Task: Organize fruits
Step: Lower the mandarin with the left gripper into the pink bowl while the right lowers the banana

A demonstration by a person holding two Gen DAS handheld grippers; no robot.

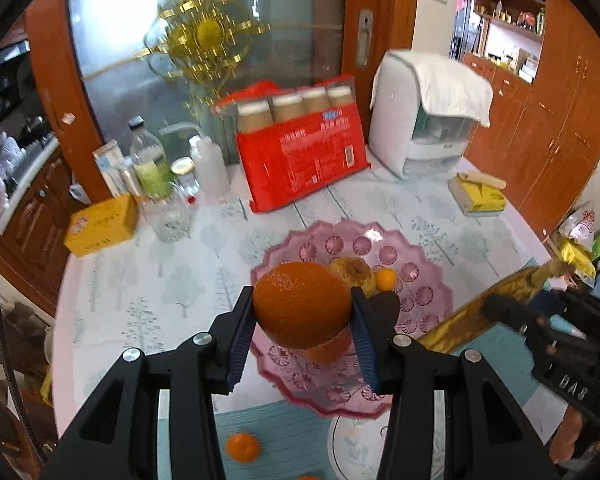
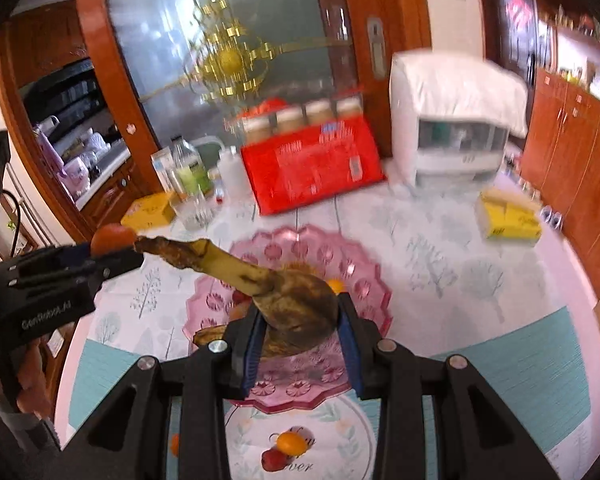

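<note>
Fingers on my left gripper (image 1: 302,312) are clamped across a big orange (image 1: 300,304), blue pads pressing its two sides, and I've got it hanging over the near half of the pink glass fruit plate (image 1: 428,280). My right gripper (image 2: 300,332) is closed around an overripe, brown-spotted banana (image 2: 296,300), stem poking up and to the left, held above that same plate. On the plate sit a small yellow-orange citrus (image 1: 386,279) and a brownish fruit (image 1: 354,270) just beside it. Nearer me, a white floral plate (image 2: 356,432) carries a yellow cherry tomato (image 2: 290,442) touching a red one (image 2: 274,460). One mandarin (image 1: 242,447) lies on the teal placemat (image 1: 268,420) below my left fingers.
</note>
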